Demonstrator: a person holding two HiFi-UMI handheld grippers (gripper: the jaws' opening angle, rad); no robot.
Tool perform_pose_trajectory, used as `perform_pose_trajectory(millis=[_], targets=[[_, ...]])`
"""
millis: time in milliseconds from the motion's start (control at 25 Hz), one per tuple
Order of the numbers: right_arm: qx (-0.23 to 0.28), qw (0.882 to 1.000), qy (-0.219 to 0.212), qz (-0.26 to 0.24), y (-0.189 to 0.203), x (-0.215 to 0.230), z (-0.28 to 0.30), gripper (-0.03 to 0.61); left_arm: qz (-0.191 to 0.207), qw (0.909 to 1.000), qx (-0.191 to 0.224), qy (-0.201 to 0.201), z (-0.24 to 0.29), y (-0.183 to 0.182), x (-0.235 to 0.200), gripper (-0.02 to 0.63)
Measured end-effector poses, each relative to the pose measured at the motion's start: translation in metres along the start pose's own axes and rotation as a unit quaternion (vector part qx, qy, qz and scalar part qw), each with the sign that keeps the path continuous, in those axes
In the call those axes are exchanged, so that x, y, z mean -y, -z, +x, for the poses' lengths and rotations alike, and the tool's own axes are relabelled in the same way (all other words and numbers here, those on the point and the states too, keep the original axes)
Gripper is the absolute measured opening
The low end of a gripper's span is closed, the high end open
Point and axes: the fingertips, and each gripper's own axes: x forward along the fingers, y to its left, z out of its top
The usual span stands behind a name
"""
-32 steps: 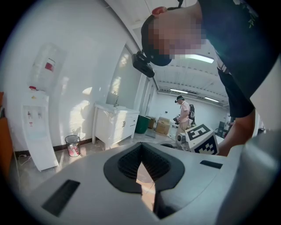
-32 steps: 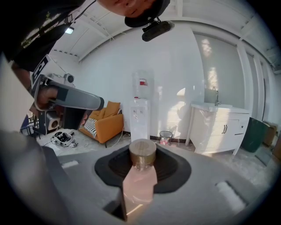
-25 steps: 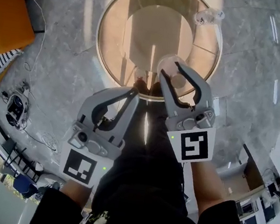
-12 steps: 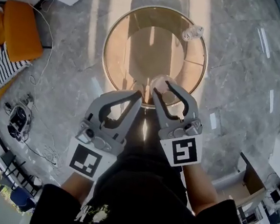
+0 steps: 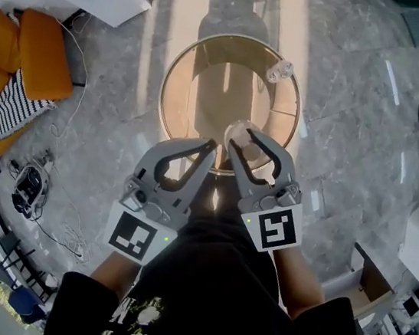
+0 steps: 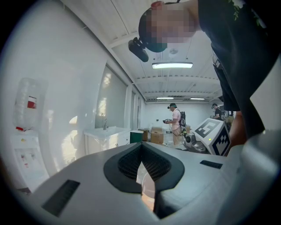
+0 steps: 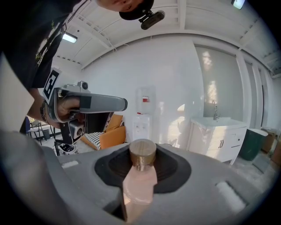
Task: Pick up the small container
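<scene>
Brass-capped and pale pink, the small translucent container (image 7: 141,173) sits clamped between the jaws of my right gripper (image 5: 241,141), the round cap poking out above the dark pads and the body pinched between them. My left gripper (image 5: 211,146) carries nothing; its jaws are pressed together just beside the right one. Compared with a second ago, the round glass-topped desk with the gold rim (image 5: 164,91) looks smaller and lies further below in the head view, and both grippers have risen with it dropping away, so the container is now well apart from the glass instead of low over the near edge. The grip looks unchanged through the lift: the container has not slid or tipped that I can see. A second clear bottle (image 5: 279,71) remains on the desk near its far right rim, untouched. I judge the pick-up essentially done; what is left is holding steady, since a smooth little body pinched at its sides could slip if I loosen.
</scene>
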Motion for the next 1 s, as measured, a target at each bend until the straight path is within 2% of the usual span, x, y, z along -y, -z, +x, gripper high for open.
perform_pose_trajectory(millis=[360, 1000], targets=[[0.009, 1.0, -0.001, 0.017, -0.042, -0.002, -0.028, 0.117, 0.011, 0.9999, -0.001, -0.009, -0.016, -0.029, 0.01, 0.008], [0.042, 0.999, 0.004, -0.017, -0.106, 0.011, -0.056, 0.117, 0.06, 0.9971, 0.042, -0.018, -0.014, -0.092, 0.009, 0.009]])
